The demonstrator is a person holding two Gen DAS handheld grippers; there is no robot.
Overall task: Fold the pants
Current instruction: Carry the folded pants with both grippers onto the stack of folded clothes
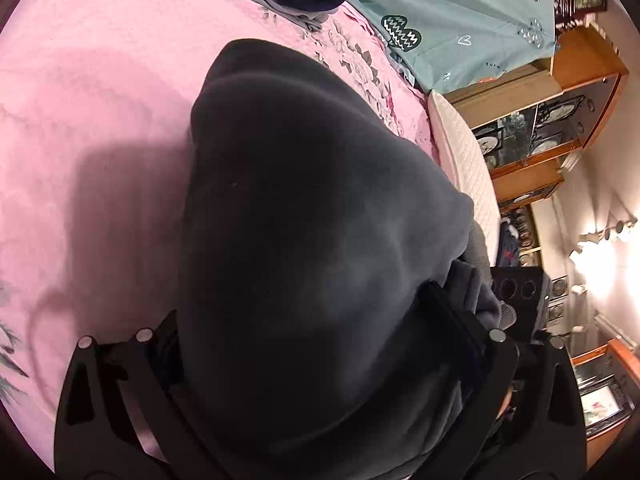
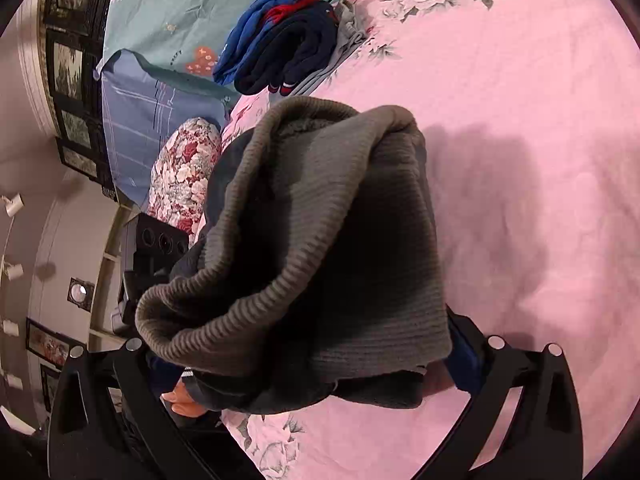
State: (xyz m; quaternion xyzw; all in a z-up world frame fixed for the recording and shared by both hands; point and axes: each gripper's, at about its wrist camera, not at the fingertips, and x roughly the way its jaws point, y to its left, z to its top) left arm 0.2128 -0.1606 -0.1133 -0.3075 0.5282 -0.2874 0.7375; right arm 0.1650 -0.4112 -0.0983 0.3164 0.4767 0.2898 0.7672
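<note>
Dark grey fleece pants (image 1: 320, 208) lie bunched in a mound on a pink floral bedspread (image 1: 100, 120), filling the space in front of both cameras. The left gripper (image 1: 316, 336) has its jaws spread wide on either side of the mound, not pinching it. The right gripper (image 2: 316, 344) likewise has its jaws wide apart, with the pants' ribbed waistband (image 2: 320, 240) heaped between them. At the far edge of the bed a pile of clothes (image 2: 288, 44), blue, navy and grey, sits well apart from the pants.
</note>
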